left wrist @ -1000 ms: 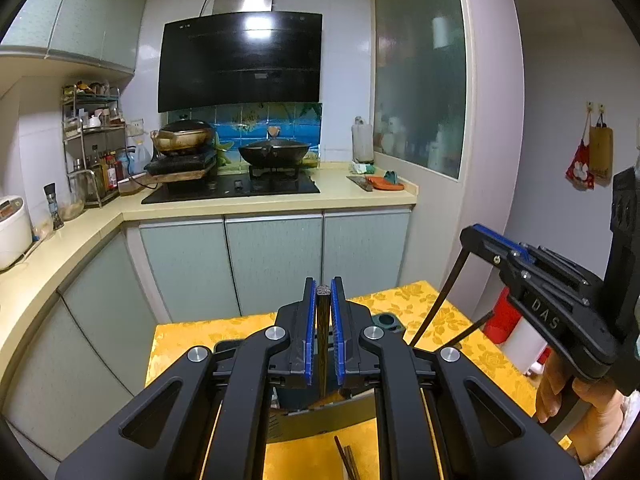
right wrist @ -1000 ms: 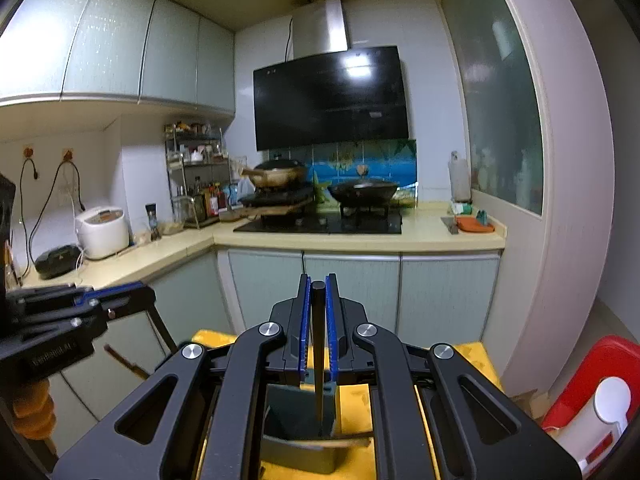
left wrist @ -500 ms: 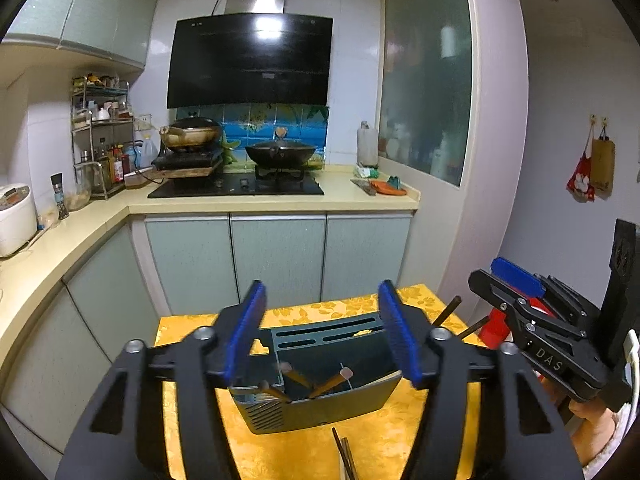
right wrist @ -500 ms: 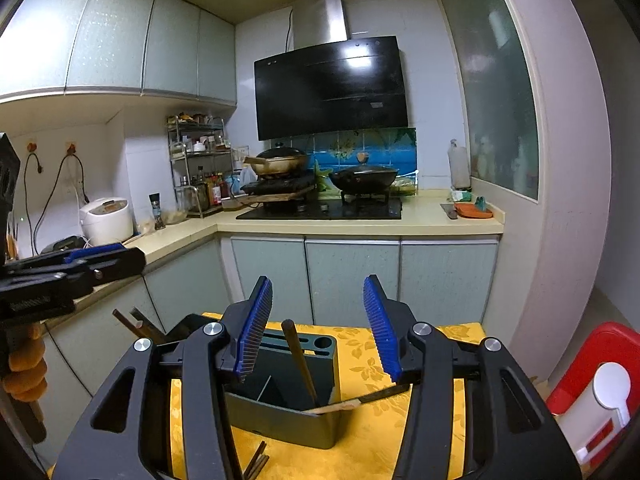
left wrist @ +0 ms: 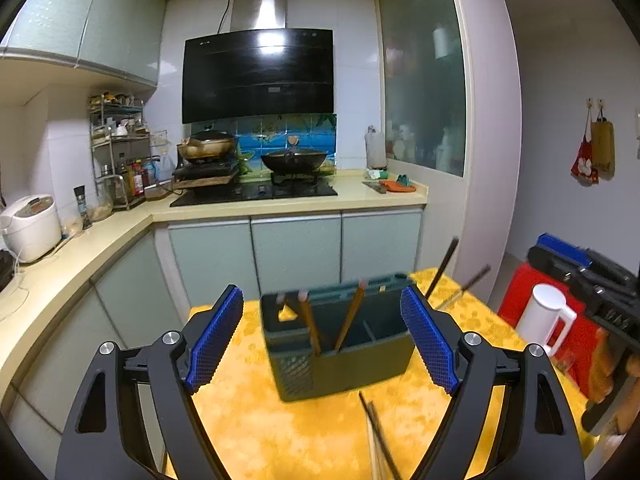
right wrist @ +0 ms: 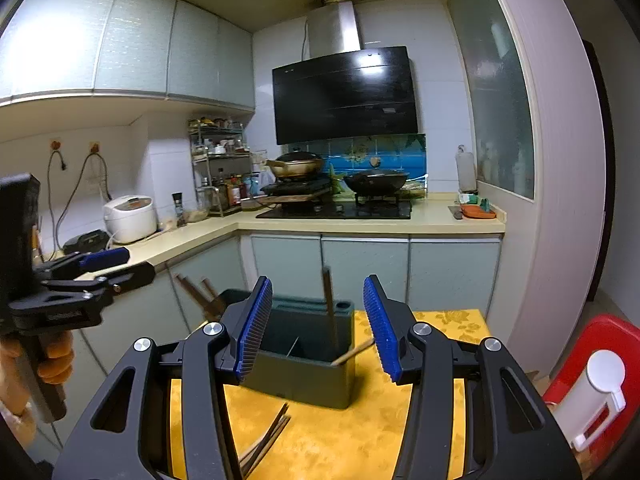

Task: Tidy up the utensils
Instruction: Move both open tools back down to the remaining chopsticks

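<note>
A dark green utensil holder (left wrist: 340,356) stands on the yellow tablecloth (left wrist: 248,420). Two brown chopsticks (left wrist: 310,326) lean in its left compartment. Dark chopsticks (left wrist: 440,272) stick out at its right end. My left gripper (left wrist: 320,294) is short of the holder; its jaws are opening and nothing is between them. My right gripper (right wrist: 318,280) is open and empty, and faces the holder (right wrist: 304,368) from its end. There a dark chopstick (right wrist: 330,304) stands and another (right wrist: 354,354) leans over the rim. Several loose chopsticks (right wrist: 268,440) lie on the cloth in front.
A red container with a white jug (left wrist: 540,320) stands at the right of the table. Kitchen counter (left wrist: 80,248) and cabinets run behind and to the left. The right gripper (left wrist: 560,264) shows at the right edge, the left gripper (right wrist: 132,266) at the left, each in a hand.
Both grippers were shut on chopsticks over the holder; they opened and let them fall into it. Both have drawn back from the holder.
</note>
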Demonstrator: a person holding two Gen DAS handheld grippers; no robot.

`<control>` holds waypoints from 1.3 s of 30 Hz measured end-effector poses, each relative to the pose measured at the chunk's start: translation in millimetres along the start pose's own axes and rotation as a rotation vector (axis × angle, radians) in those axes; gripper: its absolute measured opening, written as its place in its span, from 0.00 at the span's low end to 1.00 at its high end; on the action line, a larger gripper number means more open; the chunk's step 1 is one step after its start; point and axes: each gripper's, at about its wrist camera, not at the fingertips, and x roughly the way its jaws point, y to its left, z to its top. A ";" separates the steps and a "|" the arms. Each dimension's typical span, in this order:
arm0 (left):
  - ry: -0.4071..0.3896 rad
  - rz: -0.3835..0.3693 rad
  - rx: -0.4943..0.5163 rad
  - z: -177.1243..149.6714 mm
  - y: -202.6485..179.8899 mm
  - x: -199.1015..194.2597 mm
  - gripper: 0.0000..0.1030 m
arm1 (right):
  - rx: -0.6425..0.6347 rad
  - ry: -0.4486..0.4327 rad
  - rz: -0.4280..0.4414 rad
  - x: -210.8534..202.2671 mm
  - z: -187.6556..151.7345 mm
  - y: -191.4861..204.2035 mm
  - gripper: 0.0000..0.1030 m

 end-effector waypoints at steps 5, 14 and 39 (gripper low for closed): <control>0.027 0.014 -0.008 -30.8 4.5 -16.4 0.76 | 0.006 0.011 0.010 -21.3 -18.2 8.0 0.45; 0.104 0.015 -0.019 -93.4 8.8 -33.7 0.76 | -0.034 0.084 -0.008 -45.5 -69.5 28.3 0.46; 0.337 -0.151 0.043 -224.9 -35.5 -37.3 0.59 | -0.037 0.233 -0.003 -54.0 -155.6 56.1 0.46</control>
